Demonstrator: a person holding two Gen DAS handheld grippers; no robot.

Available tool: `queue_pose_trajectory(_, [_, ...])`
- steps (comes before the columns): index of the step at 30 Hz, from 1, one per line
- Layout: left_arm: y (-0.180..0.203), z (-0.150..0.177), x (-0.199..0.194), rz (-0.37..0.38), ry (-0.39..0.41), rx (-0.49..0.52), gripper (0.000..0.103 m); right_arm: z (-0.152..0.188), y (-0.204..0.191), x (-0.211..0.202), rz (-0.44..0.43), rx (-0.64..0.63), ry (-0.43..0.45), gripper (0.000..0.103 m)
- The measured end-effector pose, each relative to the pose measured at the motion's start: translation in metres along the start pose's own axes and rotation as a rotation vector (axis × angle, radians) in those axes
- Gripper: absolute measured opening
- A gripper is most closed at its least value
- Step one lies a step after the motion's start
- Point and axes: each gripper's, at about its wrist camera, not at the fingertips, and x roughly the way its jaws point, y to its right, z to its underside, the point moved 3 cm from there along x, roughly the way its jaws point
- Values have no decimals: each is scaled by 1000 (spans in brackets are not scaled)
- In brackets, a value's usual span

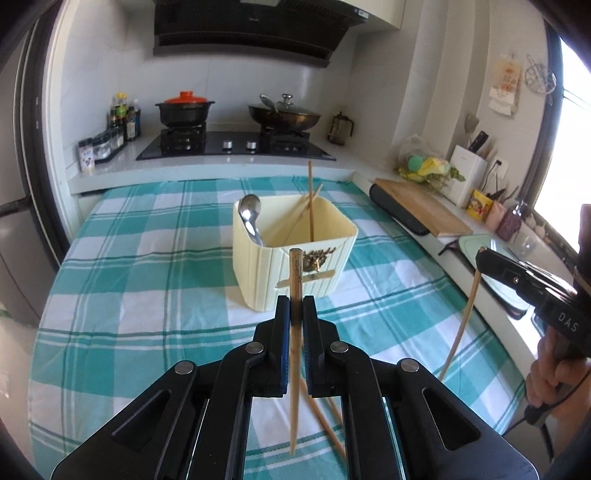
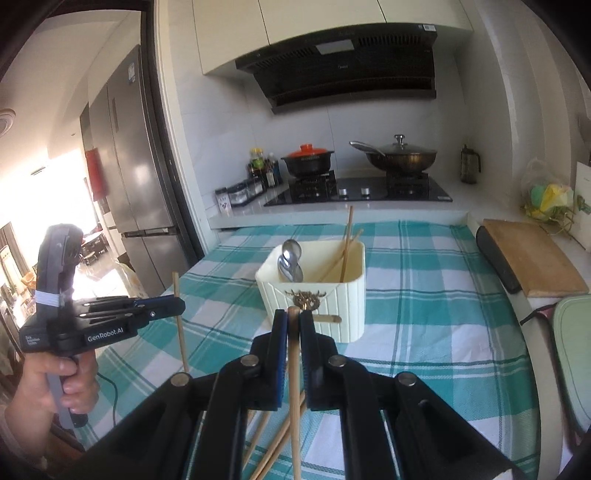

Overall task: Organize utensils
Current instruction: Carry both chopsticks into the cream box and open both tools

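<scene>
With each hand-held gripper, left (image 1: 295, 301) and right (image 2: 293, 314), clamped on an upright chopstick (image 1: 295, 280), both should lift over the cream holder (image 1: 295, 236) rim before releasing, I judge.

We're in a home kitchen. Ahead of the left gripper (image 1: 296, 308) sits a gas hob (image 1: 236, 146) with a range hood (image 1: 255, 29) above it. On the hob: black casserole with orange lid (image 1: 184, 109) and lidded wok (image 1: 284, 116). Sauce bottles (image 1: 125, 116) and spice jars (image 1: 98, 146) stand ahead-left, a knife block (image 1: 467, 173) and cutting board (image 1: 424, 210) ahead-right. Left of the right gripper (image 2: 293, 325) we see a steel fridge (image 2: 136, 162). Below us, a teal checked tablecloth (image 1: 147, 277).
</scene>
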Motion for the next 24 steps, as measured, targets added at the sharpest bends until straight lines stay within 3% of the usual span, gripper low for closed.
queue_pose_trajectory(7, [0,-5,-17,14,48,-25,4,-8,-7,-13,7,-3,112,7])
queue_pose_trajectory(24, [-13,-23,-16,42,49,-70,4,-14,-11,0,16,-23,75,7])
